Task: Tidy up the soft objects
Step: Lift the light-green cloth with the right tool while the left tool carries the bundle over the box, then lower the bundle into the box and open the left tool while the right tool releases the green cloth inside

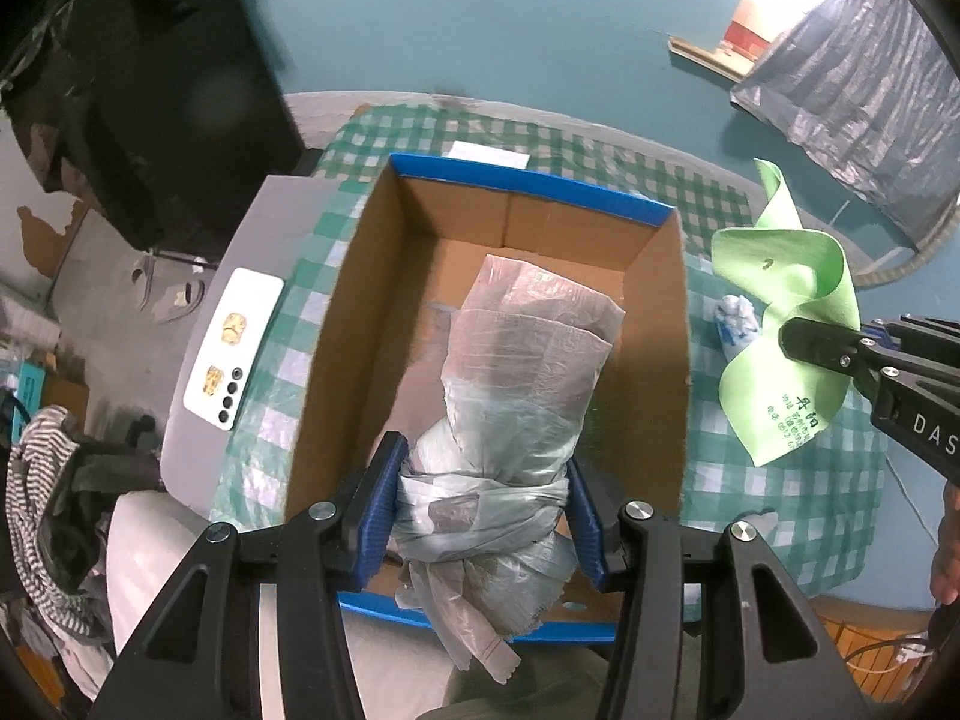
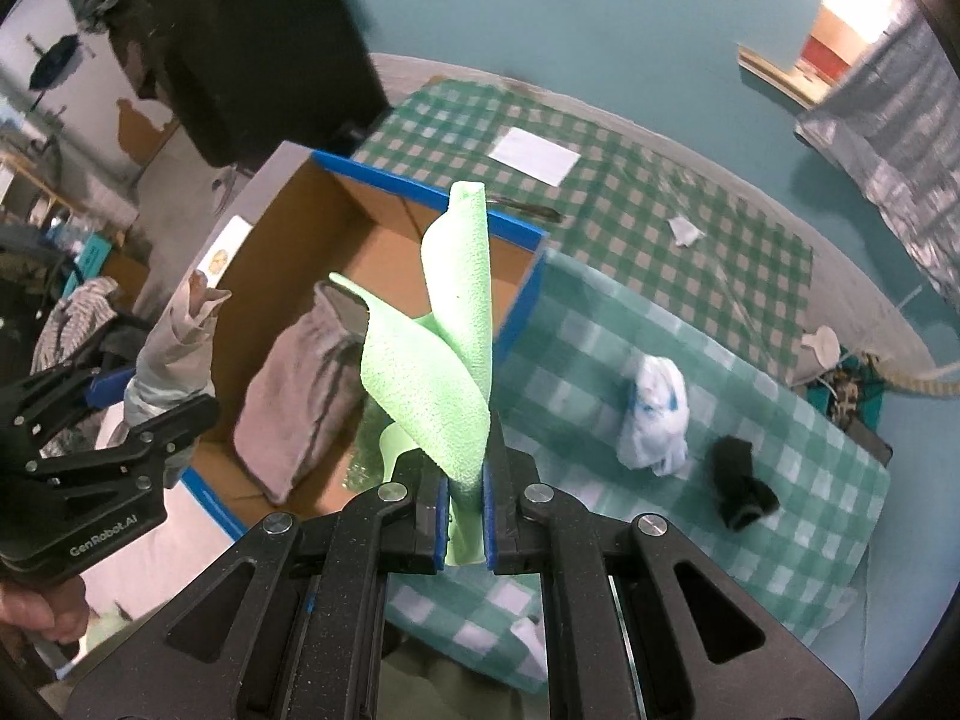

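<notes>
My left gripper [image 1: 483, 501] is shut on a knotted bundle of grey plastic bags [image 1: 516, 396], held over the open cardboard box [image 1: 336, 324] with a blue rim. The same bundle [image 2: 174, 336] shows at the left of the right wrist view, above the box [image 2: 516, 276]. My right gripper [image 2: 465, 516] is shut on a light green cloth [image 2: 444, 354] that curls upward from the blue pads; it hangs over the checked tablecloth just right of the box. In the left wrist view the green cloth [image 1: 780, 324] hangs from the right gripper [image 1: 804, 342] beside the box.
Inside the box lies a grey folded cloth [image 2: 300, 396]. On the green checked tablecloth [image 2: 780, 480] lie a white-and-blue crumpled bag [image 2: 654, 414], a black rolled item [image 2: 741, 492] and a white card [image 2: 534, 155]. A white phone [image 1: 231, 348] lies left of the box.
</notes>
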